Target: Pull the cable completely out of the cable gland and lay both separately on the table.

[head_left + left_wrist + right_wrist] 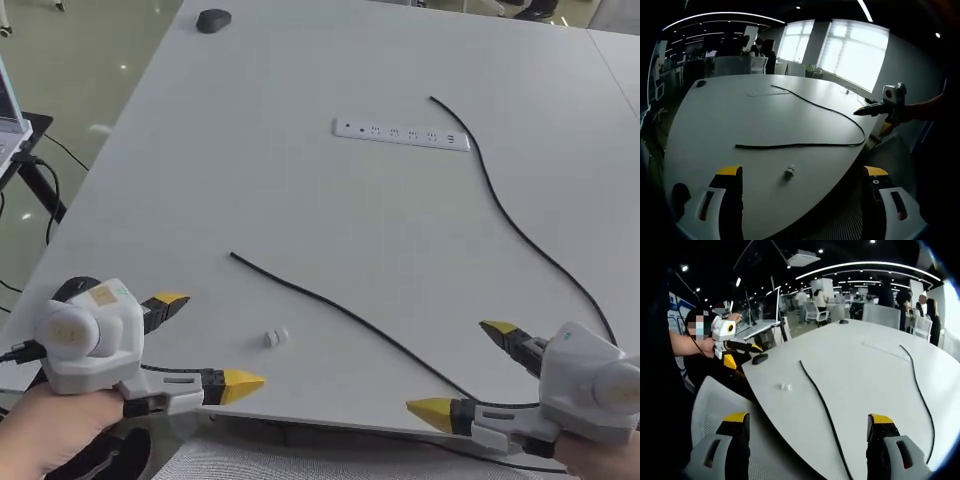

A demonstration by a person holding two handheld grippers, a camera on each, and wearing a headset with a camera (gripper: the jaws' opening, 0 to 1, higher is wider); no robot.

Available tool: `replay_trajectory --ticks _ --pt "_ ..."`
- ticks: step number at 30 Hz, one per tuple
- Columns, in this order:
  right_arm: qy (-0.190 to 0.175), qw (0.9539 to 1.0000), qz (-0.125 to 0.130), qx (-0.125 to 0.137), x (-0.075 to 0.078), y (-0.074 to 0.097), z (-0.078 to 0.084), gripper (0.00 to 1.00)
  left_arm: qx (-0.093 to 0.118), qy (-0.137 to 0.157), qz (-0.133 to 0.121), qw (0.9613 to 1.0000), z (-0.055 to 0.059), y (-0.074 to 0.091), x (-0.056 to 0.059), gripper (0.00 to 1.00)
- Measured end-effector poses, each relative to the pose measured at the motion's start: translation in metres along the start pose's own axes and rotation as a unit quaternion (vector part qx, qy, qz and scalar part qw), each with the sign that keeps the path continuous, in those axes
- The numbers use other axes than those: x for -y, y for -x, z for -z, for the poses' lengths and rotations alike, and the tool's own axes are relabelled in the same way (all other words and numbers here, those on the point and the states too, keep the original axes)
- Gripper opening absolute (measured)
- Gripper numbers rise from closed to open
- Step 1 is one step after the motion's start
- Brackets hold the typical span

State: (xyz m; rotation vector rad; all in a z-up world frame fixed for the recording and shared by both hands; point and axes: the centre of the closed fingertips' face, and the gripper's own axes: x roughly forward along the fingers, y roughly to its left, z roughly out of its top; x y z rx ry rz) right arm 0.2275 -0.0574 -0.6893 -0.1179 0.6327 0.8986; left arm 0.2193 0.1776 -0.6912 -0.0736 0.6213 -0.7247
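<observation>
The thin black cable lies on the white surface. The tiny white cable gland sits near it on the left, apart from it. The left hand-held gripper and right hand-held gripper both have jaws wide apart, holding nothing. The cable looks soft and bendy. The gland looks light and may roll, so pinch its sides.

The head view is bright and even. The pale bench shows no glare, and the cable casts only a thin, soft shadow. In the left gripper view the windows are blown out white while the room around them is dark. In the right gripper view, ceiling light strips glow overhead. Both gripper views bend the bench edge into a curve.
</observation>
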Motion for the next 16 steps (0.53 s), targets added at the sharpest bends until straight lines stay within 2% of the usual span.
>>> replay_trajectory --ticks 16 --pt "0.001 0.9997 -0.005 -0.022 -0.0012 0.0011 0.0097 0.99 0.002 0.001 -0.002 1.0000 -0.0022 -0.0017 0.0006 0.99"
